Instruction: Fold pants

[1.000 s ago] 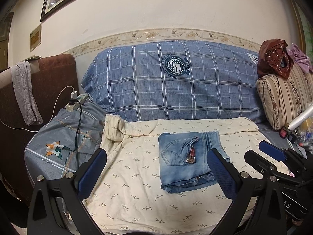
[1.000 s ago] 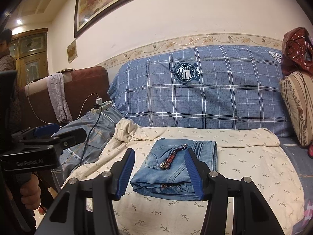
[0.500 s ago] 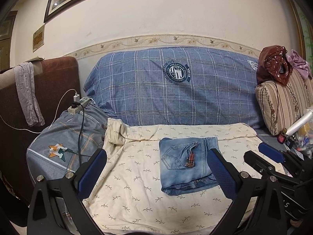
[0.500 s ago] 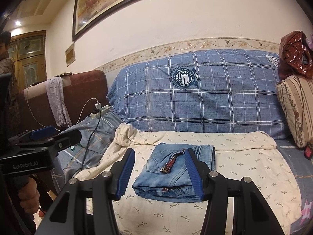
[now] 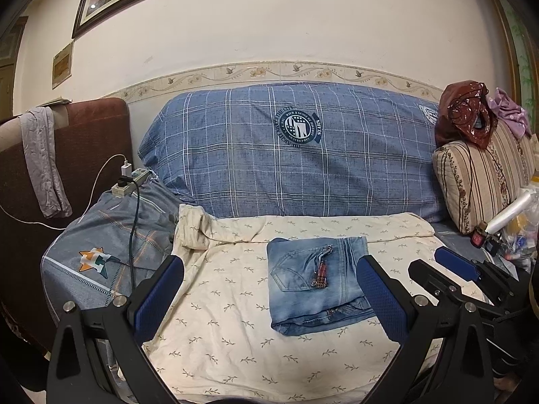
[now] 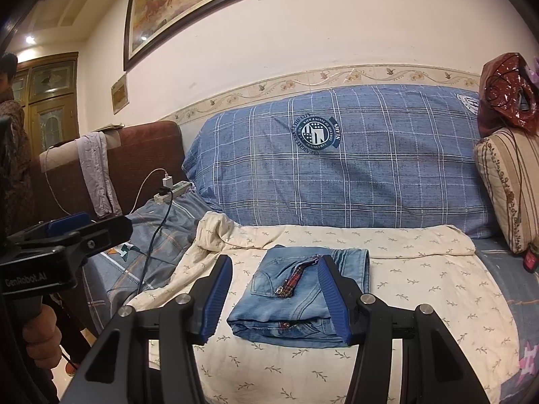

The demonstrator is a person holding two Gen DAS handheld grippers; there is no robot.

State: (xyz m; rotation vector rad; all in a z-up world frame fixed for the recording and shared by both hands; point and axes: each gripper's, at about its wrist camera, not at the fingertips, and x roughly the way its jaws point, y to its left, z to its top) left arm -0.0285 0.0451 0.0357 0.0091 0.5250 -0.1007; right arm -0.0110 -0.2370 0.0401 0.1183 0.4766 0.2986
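The blue denim pants [image 5: 313, 282] lie folded into a compact stack on the cream leaf-print sheet [image 5: 229, 306], back pocket up, with a red plaid tag on top. They also show in the right wrist view [image 6: 296, 299]. My left gripper [image 5: 269, 299] is open and empty, held back from the sofa. My right gripper [image 6: 276, 293] is open and empty, also back from the pants. The right gripper shows at the right of the left wrist view [image 5: 448, 272]; the left gripper shows at the left of the right wrist view [image 6: 67, 235].
A big blue plaid cushion [image 5: 303, 158] stands behind the sheet. A power strip with cables [image 5: 129, 181] lies on a grey-blue cover at the left. A striped pillow [image 5: 478, 175] and small clutter sit at the right. A brown armchair [image 5: 84, 141] holds a grey cloth.
Both grippers have drawn back and risen slightly from the sofa; the pants look smaller and lower in both views. The pants have not moved.
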